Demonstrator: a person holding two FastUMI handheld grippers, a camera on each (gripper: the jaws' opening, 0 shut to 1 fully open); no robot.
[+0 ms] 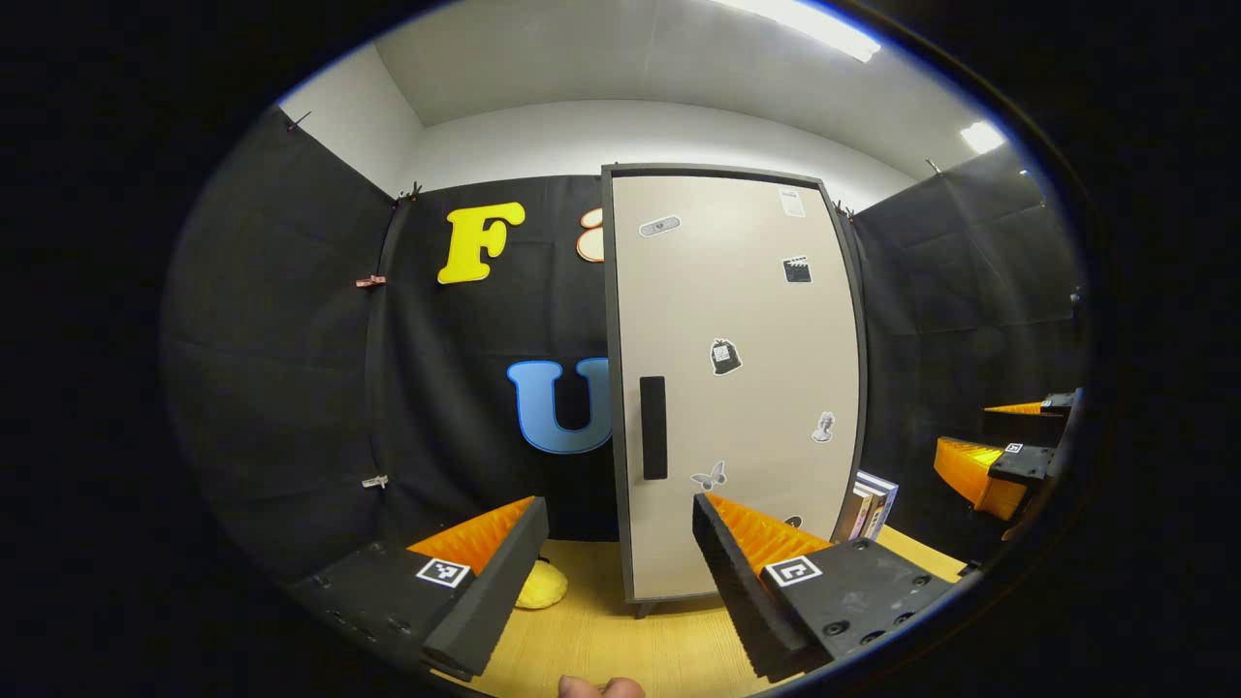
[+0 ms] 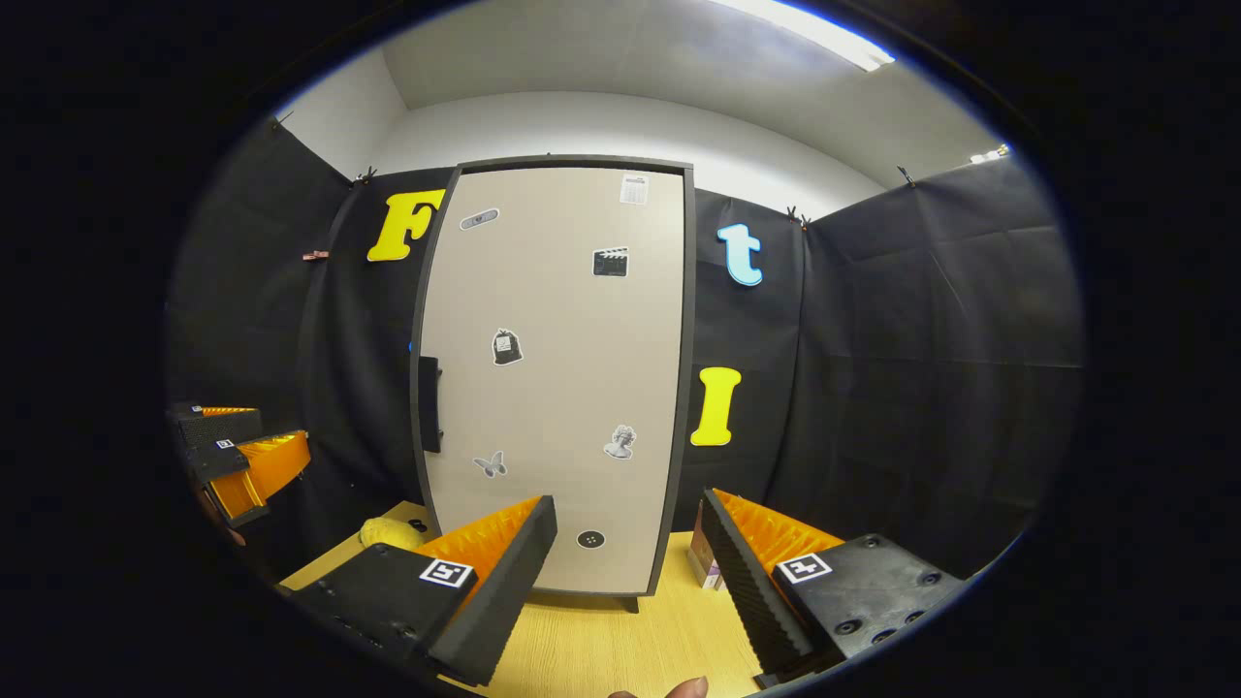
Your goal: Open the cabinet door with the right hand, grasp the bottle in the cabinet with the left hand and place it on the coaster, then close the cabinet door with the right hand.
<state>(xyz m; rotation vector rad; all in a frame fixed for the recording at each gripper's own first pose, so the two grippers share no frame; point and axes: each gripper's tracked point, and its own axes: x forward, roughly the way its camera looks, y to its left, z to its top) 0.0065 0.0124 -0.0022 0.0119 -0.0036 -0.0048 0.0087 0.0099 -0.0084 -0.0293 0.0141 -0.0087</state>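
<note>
A tall cabinet stands on the wooden table with its beige door point(image 1: 737, 388) closed, so the bottle inside is hidden. The black handle point(image 1: 653, 427) runs down the door's left edge. My left gripper point(image 1: 618, 506) is open and empty, a short way in front of the door's lower left corner. In the right gripper view the same door point(image 2: 553, 388) faces me, its handle point(image 2: 429, 402) at the left edge. My right gripper point(image 2: 628, 500) is open, empty and held before the door's lower right part. A yellow rounded thing point(image 1: 541, 585), perhaps the coaster, lies left of the cabinet.
Several books point(image 1: 870, 504) stand upright to the right of the cabinet, also visible as books point(image 2: 704, 562) beside my right gripper. Light wooden tabletop point(image 1: 620, 640) stretches in front. Black cloth walls close the booth on all sides. A fingertip point(image 1: 601, 686) shows at the bottom edge.
</note>
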